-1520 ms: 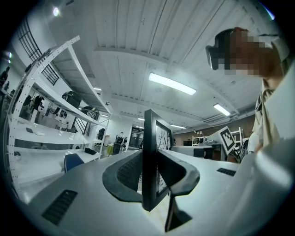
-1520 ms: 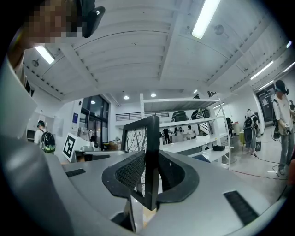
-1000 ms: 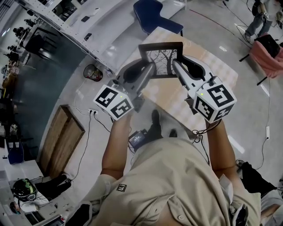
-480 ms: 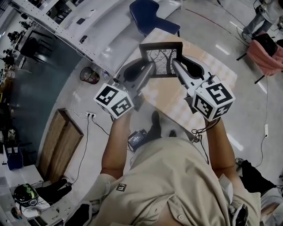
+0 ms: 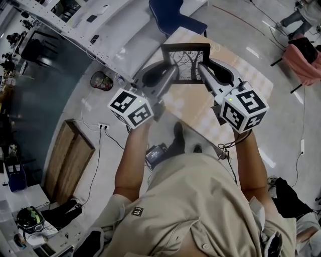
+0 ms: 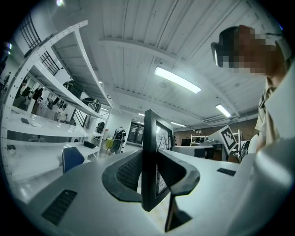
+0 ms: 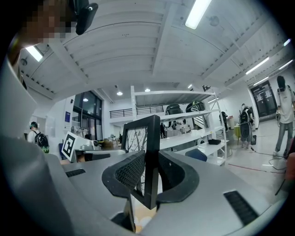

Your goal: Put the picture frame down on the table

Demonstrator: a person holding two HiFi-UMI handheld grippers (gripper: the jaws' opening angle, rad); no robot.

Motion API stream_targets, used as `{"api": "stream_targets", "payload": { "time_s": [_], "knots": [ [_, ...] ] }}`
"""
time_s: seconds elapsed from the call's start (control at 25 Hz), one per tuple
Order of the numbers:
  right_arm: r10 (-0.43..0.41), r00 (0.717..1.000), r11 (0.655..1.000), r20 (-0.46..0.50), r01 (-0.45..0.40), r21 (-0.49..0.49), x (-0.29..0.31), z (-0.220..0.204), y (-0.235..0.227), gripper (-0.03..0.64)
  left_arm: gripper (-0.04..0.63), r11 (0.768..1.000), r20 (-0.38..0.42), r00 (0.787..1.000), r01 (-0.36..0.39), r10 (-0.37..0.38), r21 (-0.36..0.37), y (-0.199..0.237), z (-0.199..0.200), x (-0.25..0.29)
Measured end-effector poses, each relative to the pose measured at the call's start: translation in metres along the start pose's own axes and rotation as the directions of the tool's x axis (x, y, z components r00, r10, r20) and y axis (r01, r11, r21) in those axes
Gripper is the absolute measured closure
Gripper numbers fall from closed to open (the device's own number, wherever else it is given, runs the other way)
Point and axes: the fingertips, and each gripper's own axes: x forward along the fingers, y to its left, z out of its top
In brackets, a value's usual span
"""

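A black picture frame [image 5: 186, 63] with a bare-branches print is held in the air above the light wooden table [image 5: 235, 88]. My left gripper [image 5: 173, 74] is shut on the frame's left edge [image 6: 150, 161], and my right gripper [image 5: 202, 73] is shut on its right edge [image 7: 151, 156]. In both gripper views the frame stands upright and edge-on between the black pads [image 6: 126, 173], its print side facing inward. The frame's stand [image 6: 174, 216] shows below the left jaws. The frame's lower edge is hidden behind the grippers in the head view.
A blue chair [image 5: 170, 14] stands at the table's far end. White shelving [image 5: 95, 30] runs along the left. A small round object [image 5: 104, 80] lies on the floor left of the table. A pink-draped stand [image 5: 303, 55] is at the right. A person's feet [image 5: 176, 138] stand at the table's near edge.
Both grippers and the frame have shifted slightly right and away from me in the head view. The grip on the frame is unchanged.
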Motion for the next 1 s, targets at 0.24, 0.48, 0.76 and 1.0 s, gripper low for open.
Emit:
{"api": "stream_targets", "payload": {
  "time_s": [0.24, 0.48, 0.76, 1.0],
  "knots": [
    [-0.005, 1.000, 1.000, -0.013, 0.006, 0.021, 0.012, -0.010, -0.006, 0.534, 0.499, 1.000, -0.015, 1.000, 0.001, -0.001, -0.011, 0.014, -0.008, 0.004],
    [-0.014, 0.999, 0.999, -0.042, 0.016, 0.043, 0.021, -0.030, -0.017, 0.535, 0.499, 0.999, -0.039, 0.999, -0.004, 0.003, -0.040, 0.026, -0.028, 0.009],
    [-0.030, 0.997, 0.997, -0.070, 0.035, 0.068, 0.032, -0.043, -0.032, 0.534, 0.499, 0.997, -0.067, 0.998, -0.006, 0.001, -0.078, 0.041, -0.042, 0.021],
    [-0.043, 0.995, 0.994, -0.089, 0.052, 0.094, 0.037, -0.064, -0.039, 0.534, 0.499, 0.995, -0.097, 0.995, -0.009, -0.001, -0.104, 0.049, -0.062, 0.024]
  ]
}}
